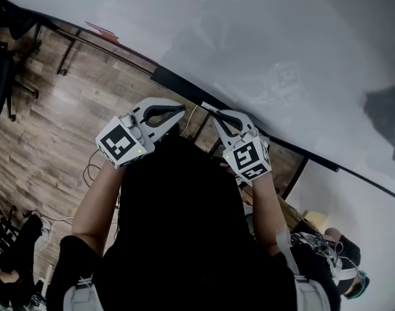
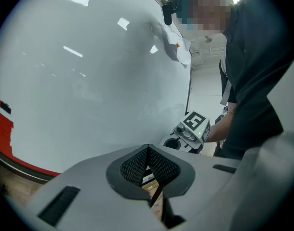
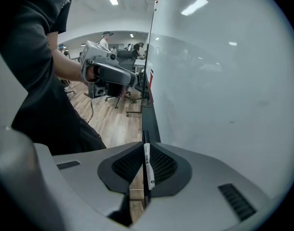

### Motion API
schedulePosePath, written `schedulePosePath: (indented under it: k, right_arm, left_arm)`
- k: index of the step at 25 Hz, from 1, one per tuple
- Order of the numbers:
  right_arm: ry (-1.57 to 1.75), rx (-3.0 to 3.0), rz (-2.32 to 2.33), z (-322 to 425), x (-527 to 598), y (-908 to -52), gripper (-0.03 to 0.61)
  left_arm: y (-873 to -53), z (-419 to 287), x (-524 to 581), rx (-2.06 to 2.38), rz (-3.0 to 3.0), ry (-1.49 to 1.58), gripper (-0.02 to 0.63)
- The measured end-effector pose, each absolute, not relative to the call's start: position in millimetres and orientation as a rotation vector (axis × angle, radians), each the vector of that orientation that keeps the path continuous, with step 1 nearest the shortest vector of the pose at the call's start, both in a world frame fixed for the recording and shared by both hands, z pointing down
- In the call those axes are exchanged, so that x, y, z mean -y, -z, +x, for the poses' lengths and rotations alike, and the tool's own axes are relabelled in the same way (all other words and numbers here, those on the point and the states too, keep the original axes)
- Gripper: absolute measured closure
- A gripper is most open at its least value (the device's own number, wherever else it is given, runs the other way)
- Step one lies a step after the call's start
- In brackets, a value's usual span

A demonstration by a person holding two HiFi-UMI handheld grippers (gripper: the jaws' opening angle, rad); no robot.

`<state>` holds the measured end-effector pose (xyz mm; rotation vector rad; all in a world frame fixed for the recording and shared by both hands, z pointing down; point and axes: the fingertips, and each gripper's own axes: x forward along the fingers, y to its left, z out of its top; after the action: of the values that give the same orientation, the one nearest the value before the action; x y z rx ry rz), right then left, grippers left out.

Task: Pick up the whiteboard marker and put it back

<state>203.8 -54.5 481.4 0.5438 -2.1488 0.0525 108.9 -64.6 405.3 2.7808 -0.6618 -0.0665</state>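
A white whiteboard marker point(image 3: 147, 166) with a black cap stands along the seam of my right gripper point(image 3: 146, 150), which is shut on it. In the head view that gripper point(image 1: 222, 118) points at the black tray point(image 1: 178, 83) under the whiteboard point(image 1: 269, 50), and the marker's white end point(image 1: 208, 107) shows at its tip. My left gripper point(image 1: 175, 112) is held beside it, jaws shut with nothing between them. Only floor shows through the left gripper's point(image 2: 148, 150) pad gap. Each gripper view shows the other gripper: the right one point(image 2: 188, 136) and the left one point(image 3: 113, 73).
The tray ledge point(image 3: 149, 117) runs away along the board's lower edge. Wooden floor point(image 1: 48, 128) carries cables point(image 1: 90, 170) and a chair base point(image 1: 19, 89) at left. A red block point(image 2: 1, 124) marks the board's lower left. Office chairs and people point(image 3: 106, 40) stand far behind.
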Motion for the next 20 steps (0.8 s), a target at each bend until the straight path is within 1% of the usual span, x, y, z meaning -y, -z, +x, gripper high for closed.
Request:
schedulePosePath:
  k: [2,5,20]
  right_arm:
    - [-0.066,2.138,0.541,203.2,56.7,-487.6,0.546]
    - [-0.081,2.11,0.528,201.7,56.8,-496.0,0.509]
    - [0.012,1.957,0.502,200.8,74.0,-539.7,0.474]
  left_arm:
    - [-406.0,107.3,65.0,0.663,2.783,0.06,0.601]
    - [-405.8,106.9,62.5,0.661,2.776,0.06,0.601]
    - [-414.8,117.2,57.0,0.577,2.793,0.059,0.601]
